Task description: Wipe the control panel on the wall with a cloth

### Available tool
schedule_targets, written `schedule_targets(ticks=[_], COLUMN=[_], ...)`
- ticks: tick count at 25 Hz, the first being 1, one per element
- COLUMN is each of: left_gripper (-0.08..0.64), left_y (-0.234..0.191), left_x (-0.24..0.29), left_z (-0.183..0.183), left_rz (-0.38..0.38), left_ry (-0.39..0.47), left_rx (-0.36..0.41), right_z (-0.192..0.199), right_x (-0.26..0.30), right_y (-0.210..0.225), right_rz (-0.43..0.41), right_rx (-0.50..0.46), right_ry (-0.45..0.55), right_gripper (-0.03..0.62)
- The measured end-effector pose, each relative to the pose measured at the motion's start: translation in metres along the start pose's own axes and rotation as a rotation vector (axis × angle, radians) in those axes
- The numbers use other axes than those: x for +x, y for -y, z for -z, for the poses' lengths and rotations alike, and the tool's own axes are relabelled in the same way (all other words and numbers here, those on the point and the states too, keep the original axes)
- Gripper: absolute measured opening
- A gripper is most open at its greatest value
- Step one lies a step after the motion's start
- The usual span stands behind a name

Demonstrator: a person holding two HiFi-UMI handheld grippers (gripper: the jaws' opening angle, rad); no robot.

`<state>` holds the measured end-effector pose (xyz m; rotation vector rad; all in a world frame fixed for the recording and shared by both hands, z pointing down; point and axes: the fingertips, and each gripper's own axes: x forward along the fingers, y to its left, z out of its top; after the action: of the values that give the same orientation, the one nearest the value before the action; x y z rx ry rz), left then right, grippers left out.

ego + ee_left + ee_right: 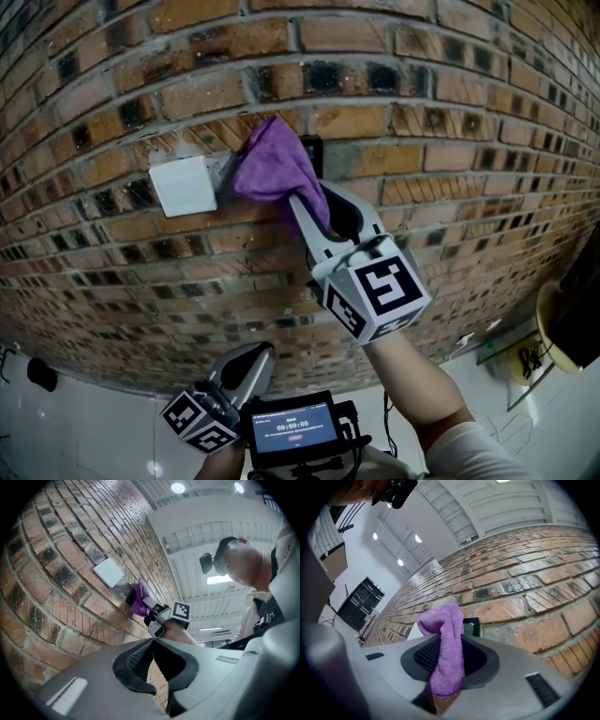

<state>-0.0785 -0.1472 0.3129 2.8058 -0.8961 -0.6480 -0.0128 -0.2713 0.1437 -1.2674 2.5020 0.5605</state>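
Observation:
A purple cloth (274,169) is pressed against the brick wall (450,122), bunched over a small dark control panel (312,150). My right gripper (314,199) is shut on the purple cloth, whose tail hangs between the jaws. In the right gripper view the cloth (447,644) fills the jaw gap of the right gripper (447,641), and the panel (471,627) peeks out just behind it. My left gripper (257,356) hangs low near the bottom edge, well away from the wall, shut with nothing in it (152,641). It looks up at the cloth (139,597).
A white blank cover plate (183,185) sits on the wall just left of the cloth. A small screen device (292,429) sits low beside the left gripper. At the right edge are a yellowish round object (561,328) and a dark shape above it.

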Motion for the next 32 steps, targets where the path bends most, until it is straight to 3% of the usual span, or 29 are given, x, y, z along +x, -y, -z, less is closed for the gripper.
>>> schedule_targets(ticks=[22,32], left_gripper=[-0.014,-0.014], left_y=[0.004,0.002], left_x=[0.013,0.011], left_z=[0.009,0.011], left_rz=[0.029,0.013], left_ry=[-0.011,-0.014], left_rx=[-0.011,-0.013], right_z=[-0.003,-0.006], right_x=[-0.066,-0.084], right_y=[0.099,0.090], right_rz=[0.257,0.236], right_rx=[0.001,-0.032], right_ry=[0.018,0.039], right_gripper=[0.118,0.118])
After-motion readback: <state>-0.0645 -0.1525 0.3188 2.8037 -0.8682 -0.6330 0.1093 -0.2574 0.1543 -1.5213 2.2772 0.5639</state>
